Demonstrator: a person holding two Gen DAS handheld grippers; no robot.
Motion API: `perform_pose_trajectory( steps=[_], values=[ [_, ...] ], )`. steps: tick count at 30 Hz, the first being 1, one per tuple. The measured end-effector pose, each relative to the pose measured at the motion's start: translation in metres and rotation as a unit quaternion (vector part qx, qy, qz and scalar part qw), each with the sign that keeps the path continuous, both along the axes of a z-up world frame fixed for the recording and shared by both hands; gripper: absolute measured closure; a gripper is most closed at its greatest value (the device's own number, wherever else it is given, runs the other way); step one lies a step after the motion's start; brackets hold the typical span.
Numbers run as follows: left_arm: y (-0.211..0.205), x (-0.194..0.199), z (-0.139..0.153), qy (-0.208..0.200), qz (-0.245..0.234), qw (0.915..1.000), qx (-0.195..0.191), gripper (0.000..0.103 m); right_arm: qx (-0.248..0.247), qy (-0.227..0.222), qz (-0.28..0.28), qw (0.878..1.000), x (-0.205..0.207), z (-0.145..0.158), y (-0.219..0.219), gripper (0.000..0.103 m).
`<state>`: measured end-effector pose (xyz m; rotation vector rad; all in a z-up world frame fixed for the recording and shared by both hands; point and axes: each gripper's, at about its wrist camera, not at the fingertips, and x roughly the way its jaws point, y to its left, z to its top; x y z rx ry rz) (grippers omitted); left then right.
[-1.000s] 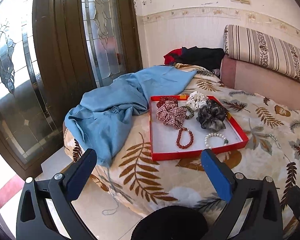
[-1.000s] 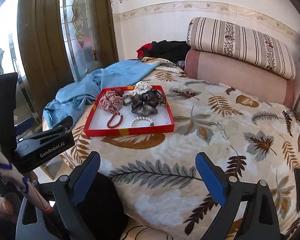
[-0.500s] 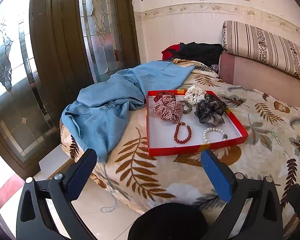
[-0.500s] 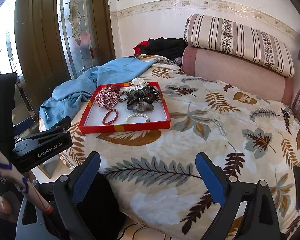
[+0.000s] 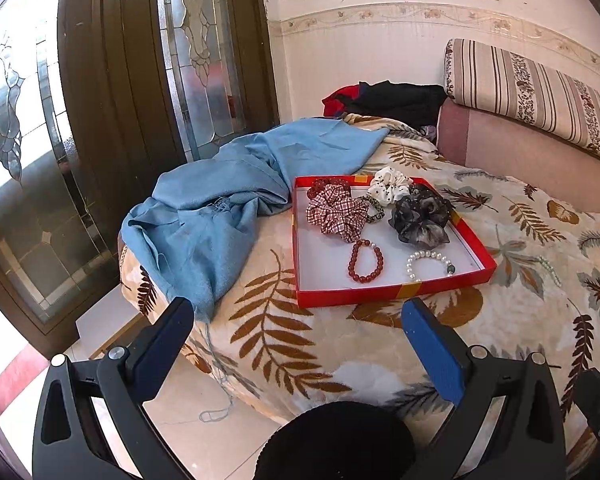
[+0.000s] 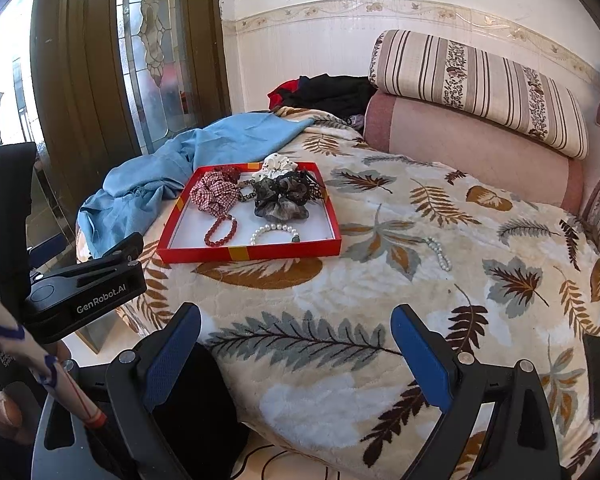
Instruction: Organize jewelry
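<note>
A red tray [image 5: 384, 294] [image 6: 248, 254] lies on the leaf-patterned bed. In it are a red bead bracelet [image 5: 366, 261] [image 6: 220, 233], a pearl bracelet [image 5: 428, 266] [image 6: 275, 232], a plaid scrunchie [image 5: 336, 212] [image 6: 214, 198], a grey scrunchie [image 5: 420, 220] [image 6: 280, 200] and a white scrunchie [image 5: 390, 186]. A loose pearl strand [image 6: 439, 253] [image 5: 550, 271] lies on the blanket right of the tray. My left gripper [image 5: 296, 334] is open and empty, short of the tray. My right gripper [image 6: 296, 338] is open and empty over the bed's near edge.
A blue cloth [image 5: 236, 200] is heaped on the bed left of the tray. Dark clothes [image 5: 388, 100] lie at the far end by a striped bolster [image 5: 532, 96]. Glass-panelled doors [image 5: 100, 120] stand at the left. The left gripper's body [image 6: 84, 288] shows at the right view's left edge.
Both views have shifted a little, so the tray sits slightly higher and farther in frame. Both grippers stay open and empty.
</note>
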<state>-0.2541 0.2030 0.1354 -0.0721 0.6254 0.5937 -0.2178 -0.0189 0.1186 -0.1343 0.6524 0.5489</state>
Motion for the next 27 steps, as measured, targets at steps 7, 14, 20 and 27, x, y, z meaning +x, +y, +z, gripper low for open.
perform_pose_trajectory(
  steps=[7, 14, 20, 27],
  values=[
    [0.001, -0.001, 0.001, -0.002, 0.001, 1.0, 0.0, 0.0, 0.0, -0.001, 0.0, 1.0, 0.0, 0.001, 0.0, 0.005],
    [0.0, -0.001, 0.001, -0.001, 0.001, 1.0, 0.001, 0.0, 0.0, -0.001, -0.001, 1.0, 0.0, 0.0, 0.0, 0.005],
    [0.0, -0.001, 0.001, -0.001, 0.002, 1.0, 0.003, 0.0, 0.001, 0.0, 0.0, 1.0, 0.0, 0.0, 0.0, 0.005],
    [-0.015, 0.006, 0.005, 0.016, -0.011, 0.9986, 0.049, 0.0, 0.011, 0.0, -0.018, 1.0, 0.007, 0.003, -0.011, 0.005]
  ],
)
